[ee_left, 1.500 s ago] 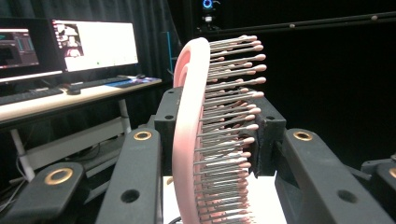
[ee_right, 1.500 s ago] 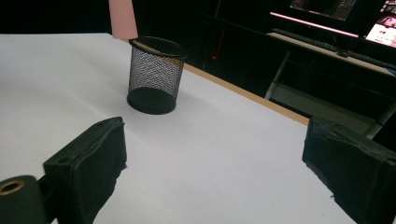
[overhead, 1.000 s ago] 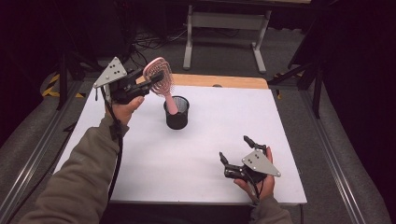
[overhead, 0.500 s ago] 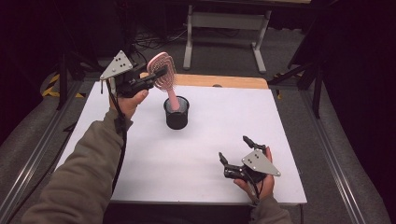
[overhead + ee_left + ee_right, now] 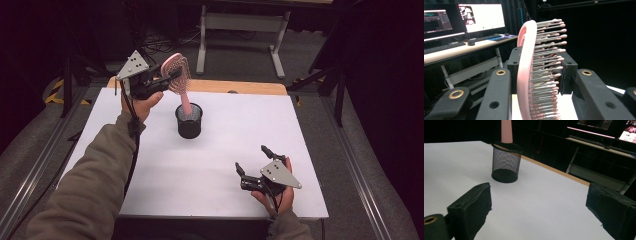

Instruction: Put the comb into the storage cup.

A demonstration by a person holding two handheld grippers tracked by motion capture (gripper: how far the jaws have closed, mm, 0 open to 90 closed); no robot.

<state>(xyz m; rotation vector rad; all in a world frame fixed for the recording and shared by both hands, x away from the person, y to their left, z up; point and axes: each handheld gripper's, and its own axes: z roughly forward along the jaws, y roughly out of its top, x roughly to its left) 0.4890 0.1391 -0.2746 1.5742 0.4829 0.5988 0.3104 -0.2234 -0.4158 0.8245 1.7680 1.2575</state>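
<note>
White table [image 5: 210, 165] carries one standing item: a black mesh cup [image 5: 189, 120], upright, a little toward the far left of the middle. Same cup seen from the right gripper view [image 5: 506, 162], with open white surface all round it. A bare wooden strip [image 5: 240, 87] runs along the table's far edge. Beyond that, a grey metal frame [image 5: 240, 22] on the dark floor. Behind the table in the left gripper view: a desk with lit monitors [image 5: 482, 17] and a keyboard [image 5: 442, 47]. Nothing lies between the cup and either hand.

Pink hairbrush [image 5: 180, 77]: handle end down inside the cup, head up above the rim, whole brush leaning toward the left hand. In the right gripper view the pink handle [image 5: 506, 131] rises out of the cup's mouth. Whether the handle tip touches the cup's bottom cannot be told.

Left gripper [image 5: 167, 79]: held above the table's far left corner, level with the brush head, jaws clamped on that head. The left gripper view shows the pink back against one pad and the bristle tips [image 5: 554, 67] against the other.

Right gripper [image 5: 252, 162]: low over the near right part of the table, well apart from the cup, jaws wide apart with nothing between them; both pads show in its own view [image 5: 536, 212].
</note>
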